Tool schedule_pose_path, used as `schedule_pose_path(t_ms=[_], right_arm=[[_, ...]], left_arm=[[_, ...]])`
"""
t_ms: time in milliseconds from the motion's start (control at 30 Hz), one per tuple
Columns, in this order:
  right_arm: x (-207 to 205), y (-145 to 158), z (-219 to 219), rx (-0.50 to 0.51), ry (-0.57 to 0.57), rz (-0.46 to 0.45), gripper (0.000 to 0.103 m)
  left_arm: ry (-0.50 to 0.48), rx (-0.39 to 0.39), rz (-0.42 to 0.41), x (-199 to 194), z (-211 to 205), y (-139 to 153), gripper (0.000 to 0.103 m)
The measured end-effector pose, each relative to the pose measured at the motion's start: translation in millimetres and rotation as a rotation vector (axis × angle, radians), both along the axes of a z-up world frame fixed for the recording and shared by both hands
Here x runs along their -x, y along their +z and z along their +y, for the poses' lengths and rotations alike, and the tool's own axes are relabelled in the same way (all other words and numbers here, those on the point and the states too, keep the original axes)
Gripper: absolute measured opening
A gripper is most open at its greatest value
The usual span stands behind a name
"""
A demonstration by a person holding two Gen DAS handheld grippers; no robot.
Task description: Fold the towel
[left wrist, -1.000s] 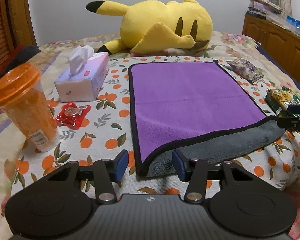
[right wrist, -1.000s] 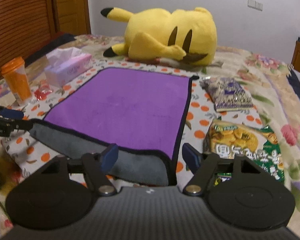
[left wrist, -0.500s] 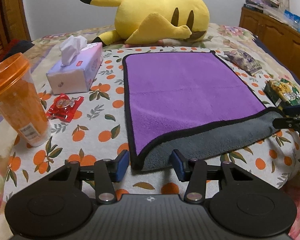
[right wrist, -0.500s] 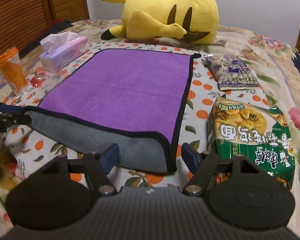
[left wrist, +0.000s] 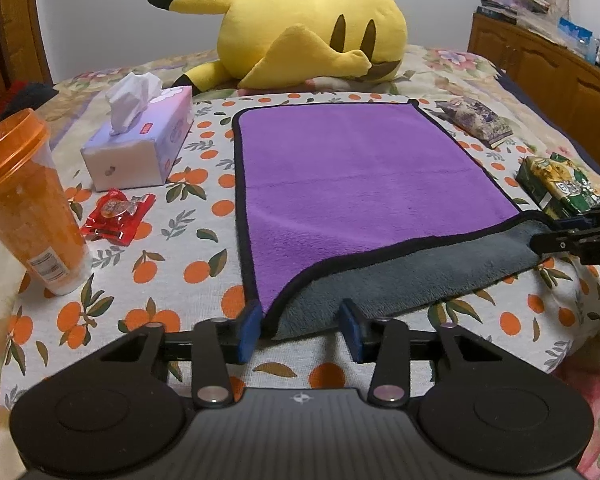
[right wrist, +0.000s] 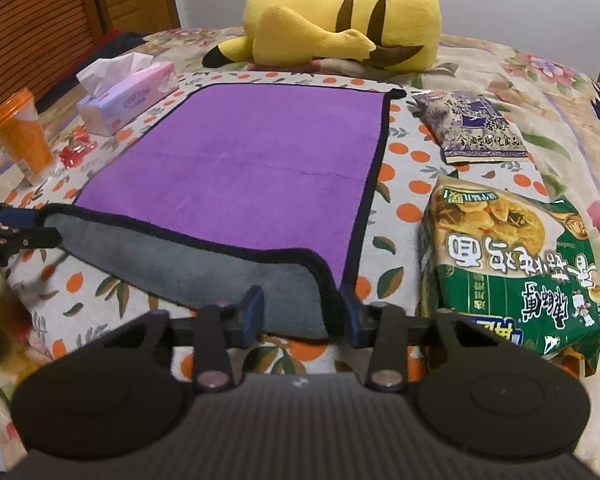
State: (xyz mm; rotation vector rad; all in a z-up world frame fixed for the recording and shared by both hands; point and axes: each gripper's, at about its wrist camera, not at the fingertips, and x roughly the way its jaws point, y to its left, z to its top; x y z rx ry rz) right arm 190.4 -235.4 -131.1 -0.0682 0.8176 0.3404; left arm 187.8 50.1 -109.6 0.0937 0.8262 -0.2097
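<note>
the left tool [left wrist: 299, 330] is released, its blue pads either side of the towel's [left wrist: 356, 176] near left corner. the right tool [right wrist: 302, 316] is likewise released, straddling the near right corner. the purple towel lies flat on the bed [left wrist: 204, 264], its near edge turned back showing grey. an orange cup [left wrist: 28, 208], tissue box [left wrist: 140, 140] and yellow plush [left wrist: 312, 32] sit around it.

Left of your left jaws stands a cup [left wrist: 28, 208]; right of your right jaws lies a noodle packet [right wrist: 512, 264].
</note>
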Motion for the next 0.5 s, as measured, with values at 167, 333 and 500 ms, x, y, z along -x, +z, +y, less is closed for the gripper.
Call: schedule_pose_path(t_ms=[167,333,500], right_arm=[[-0.4,0.6,-0.6,0.003,0.005,-0.005,0.021],[-0.5,-0.3,0.1,0.020,0.009,-0.011,0.005],[-0.6,1.5,-0.9,0.018,0.009,-0.024,0.004]], left_arm=[[-0.019,-0.005,-0.006,1.3,-2.4,0.3,0.019],[-0.034,-0.010,-0.014,2.9,-4.2,1.1,0.014],[-0.038,0.000,-0.024,3.6,-4.3,4.4,0.012]])
